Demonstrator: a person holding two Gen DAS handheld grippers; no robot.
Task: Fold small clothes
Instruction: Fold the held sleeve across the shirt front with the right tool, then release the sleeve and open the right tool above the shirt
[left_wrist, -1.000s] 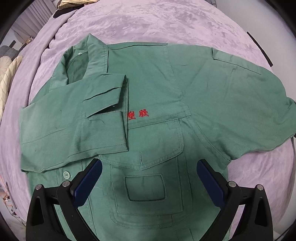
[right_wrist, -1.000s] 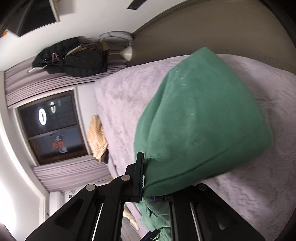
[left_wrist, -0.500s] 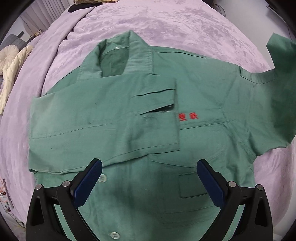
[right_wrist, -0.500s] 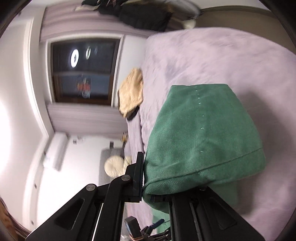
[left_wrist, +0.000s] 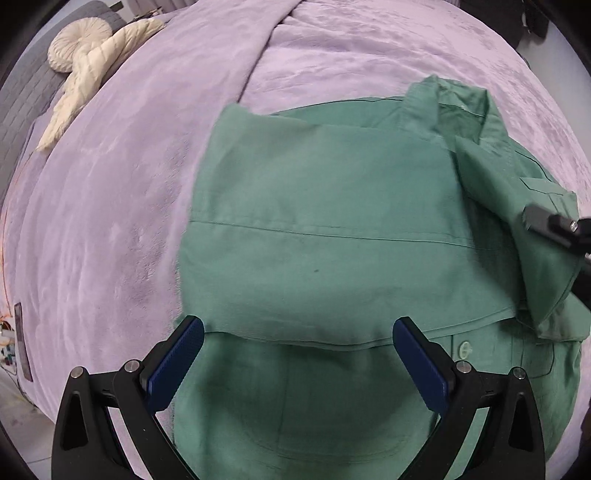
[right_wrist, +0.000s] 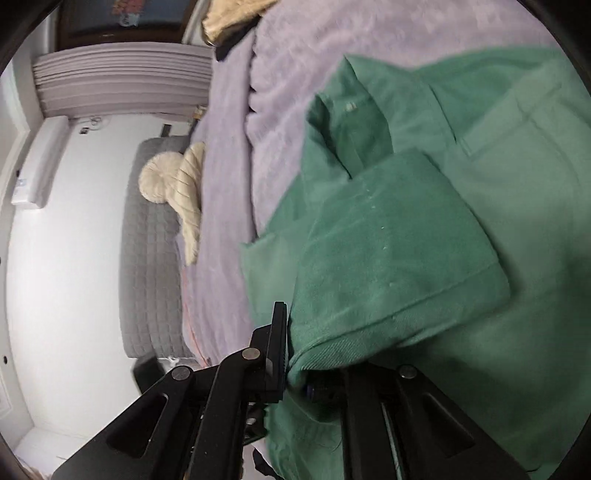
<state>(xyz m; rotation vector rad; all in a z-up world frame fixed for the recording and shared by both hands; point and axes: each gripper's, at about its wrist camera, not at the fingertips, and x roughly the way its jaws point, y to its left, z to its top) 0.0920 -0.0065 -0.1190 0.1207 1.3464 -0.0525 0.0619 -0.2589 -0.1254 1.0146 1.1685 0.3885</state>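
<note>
A green work shirt (left_wrist: 332, 229) lies flat on the lilac bedspread (left_wrist: 110, 184), collar (left_wrist: 461, 107) at the far right, one sleeve folded across the chest. My left gripper (left_wrist: 295, 354) is open and empty, hovering over the shirt's lower front. My right gripper (right_wrist: 314, 369) is shut on the cuff of the other sleeve (right_wrist: 388, 258) and holds it over the shirt body (right_wrist: 517, 184). That gripper also shows in the left wrist view (left_wrist: 554, 229), with the held sleeve (left_wrist: 524, 221) draped across the shirt's right side.
A cream knotted cushion (left_wrist: 85, 62) lies on a grey quilted sofa (right_wrist: 147, 258) to the left of the bed. A beige garment (right_wrist: 229, 18) lies at the far end of the bed. The bed's left edge (left_wrist: 22, 350) drops to the floor.
My right gripper has carried the sleeve from the outer side inward over the shirt body. My left gripper has shifted left, so the shirt now sits further right in its view.
</note>
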